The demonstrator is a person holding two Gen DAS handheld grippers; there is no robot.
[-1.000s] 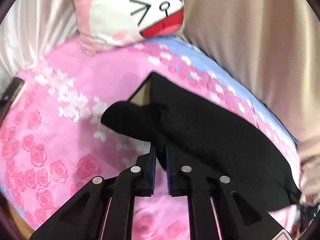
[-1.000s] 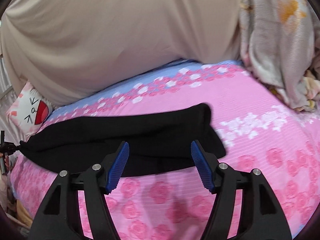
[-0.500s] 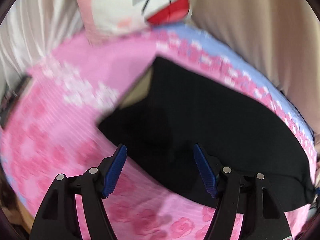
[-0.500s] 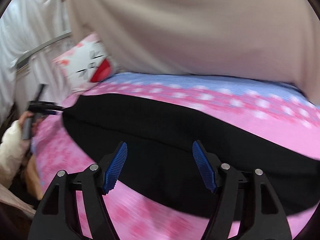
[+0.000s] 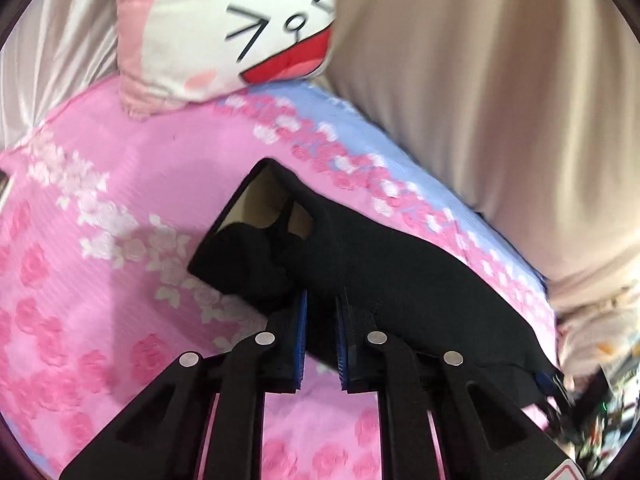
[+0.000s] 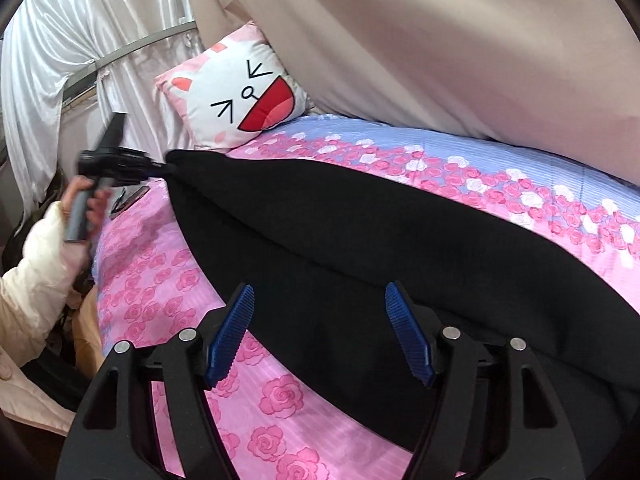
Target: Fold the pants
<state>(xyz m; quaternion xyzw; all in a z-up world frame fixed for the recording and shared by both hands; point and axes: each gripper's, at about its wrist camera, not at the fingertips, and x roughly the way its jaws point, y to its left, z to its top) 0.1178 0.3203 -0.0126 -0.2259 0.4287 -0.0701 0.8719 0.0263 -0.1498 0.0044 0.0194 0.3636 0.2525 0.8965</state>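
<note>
Black pants lie lengthwise on a pink rose-print bed sheet, folded in half along their length. Their waistband end is open and shows a tan lining. My left gripper is shut on the near edge of the pants close to the waistband. In the right wrist view the same pants stretch across the bed, and the left gripper holds their far corner, lifted slightly. My right gripper is open and empty, with its blue pads over the pants' near edge.
A white and pink cat-face pillow leans at the head of the bed. A beige curtain hangs along the far side. White drapes hang at the left. A flowered blanket lies at the right edge.
My left gripper, open half a second ago, has shut on the pants near the waistband. My right gripper has swung left along the pants toward the pillow, staying open.
</note>
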